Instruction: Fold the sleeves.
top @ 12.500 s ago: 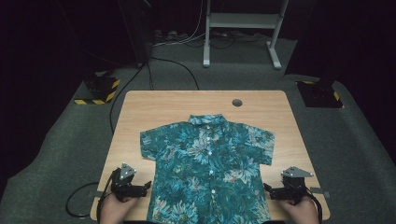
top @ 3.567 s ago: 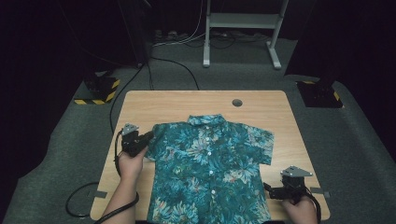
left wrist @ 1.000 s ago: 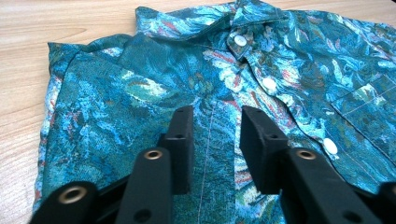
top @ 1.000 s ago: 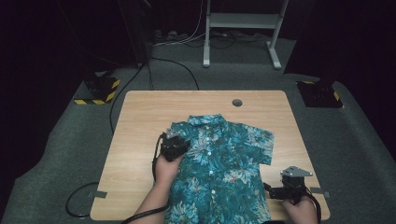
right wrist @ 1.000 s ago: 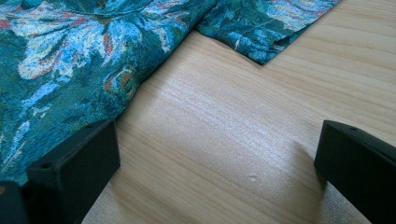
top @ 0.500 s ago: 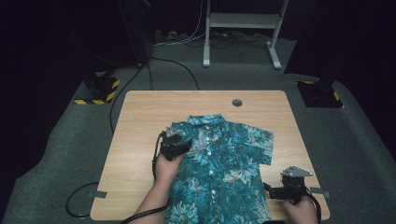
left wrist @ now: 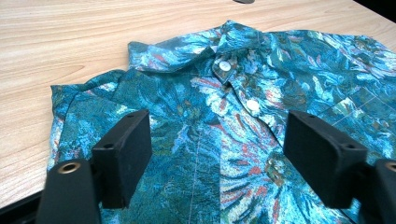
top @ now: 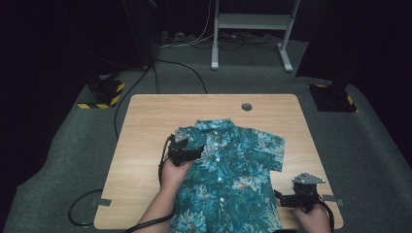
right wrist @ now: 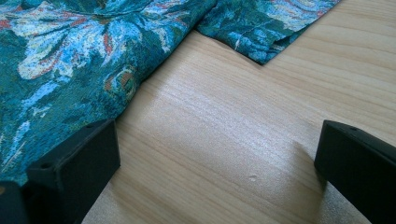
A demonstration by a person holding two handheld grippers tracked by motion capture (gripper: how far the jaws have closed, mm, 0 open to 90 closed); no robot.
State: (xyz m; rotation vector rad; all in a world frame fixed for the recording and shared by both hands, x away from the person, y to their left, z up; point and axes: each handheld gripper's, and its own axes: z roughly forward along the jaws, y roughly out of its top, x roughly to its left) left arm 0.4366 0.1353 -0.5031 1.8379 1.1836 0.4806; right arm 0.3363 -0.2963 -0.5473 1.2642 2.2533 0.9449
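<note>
A teal floral short-sleeved shirt (top: 228,170) lies buttoned, front up, on the wooden table (top: 145,126). Its left sleeve is folded in over the front (left wrist: 154,102); the right sleeve (top: 272,150) still lies spread out. My left gripper (top: 197,154) hovers over the folded shoulder. Its jaws have just been opening and stand open (left wrist: 219,149) above the fabric, with nothing pinched between them. My right gripper (top: 286,200) rests open at the table's near right. It is over bare wood (right wrist: 219,154) just beside the shirt's side edge (right wrist: 116,84).
A round cable hole (top: 247,106) sits near the table's far edge. Bare wood lies left and right of the shirt. Cables run over the grey carpet, a white stand (top: 248,29) is behind, and black boxes with striped tape (top: 104,92) flank the table.
The left gripper's jaws have opened and let go of the folded-in left sleeve, which stays on the shirt front. The left hand has barely shifted. The right gripper has not moved.
</note>
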